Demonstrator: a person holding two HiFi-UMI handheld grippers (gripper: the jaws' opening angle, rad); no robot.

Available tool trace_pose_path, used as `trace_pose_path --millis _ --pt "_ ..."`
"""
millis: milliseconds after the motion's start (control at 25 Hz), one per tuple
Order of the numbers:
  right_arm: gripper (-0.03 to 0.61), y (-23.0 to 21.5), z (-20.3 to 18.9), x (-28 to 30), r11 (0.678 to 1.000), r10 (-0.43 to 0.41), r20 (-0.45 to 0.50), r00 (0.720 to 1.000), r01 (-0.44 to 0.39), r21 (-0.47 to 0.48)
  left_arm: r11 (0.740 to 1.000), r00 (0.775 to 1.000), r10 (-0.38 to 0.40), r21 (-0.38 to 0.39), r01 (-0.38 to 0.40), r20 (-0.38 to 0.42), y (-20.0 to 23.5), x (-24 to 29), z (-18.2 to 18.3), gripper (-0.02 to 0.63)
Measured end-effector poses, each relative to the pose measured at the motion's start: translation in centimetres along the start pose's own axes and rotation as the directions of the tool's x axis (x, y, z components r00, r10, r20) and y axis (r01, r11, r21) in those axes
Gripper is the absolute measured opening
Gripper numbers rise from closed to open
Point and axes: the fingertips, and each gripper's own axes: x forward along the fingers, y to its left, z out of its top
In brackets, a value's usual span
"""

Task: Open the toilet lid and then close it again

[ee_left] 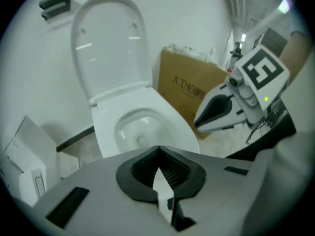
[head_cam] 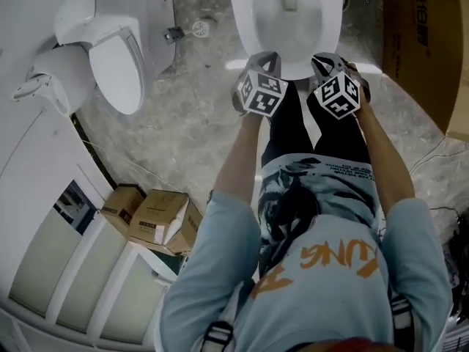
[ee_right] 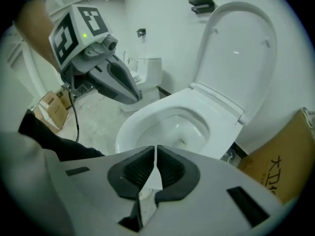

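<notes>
The white toilet [head_cam: 249,20] stands straight ahead of me. Its lid [ee_left: 108,43] is raised upright against the wall, also seen as the lid [ee_right: 236,48] in the right gripper view, and the bowl [ee_right: 172,127] lies open. My left gripper [head_cam: 266,59] hovers over the bowl's front rim with its jaws together and nothing between them. My right gripper [head_cam: 328,63] hangs beside it, jaws all but touching and empty. Each shows in the other's camera: the right gripper [ee_left: 209,116] and the left gripper [ee_right: 129,93]. Neither touches the toilet.
A second toilet [head_cam: 110,46] sits at the left. A big cardboard box [head_cam: 421,42] stands right of the toilet, small cartons [head_cam: 157,218] lie at lower left. A floor drain [head_cam: 201,28] and a thin cable [head_cam: 117,163] are on the marble floor.
</notes>
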Motion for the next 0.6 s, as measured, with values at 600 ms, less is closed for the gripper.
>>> trace_pose_path --millis 600 --pt "0.014 -12.3 16.6 -13.4 0.957 -0.255 0.304 0.918 0.193 0.218 0.991 0.852 0.131 -0.067 -0.112 0.507 7.7 -14.2 22.8 0.026"
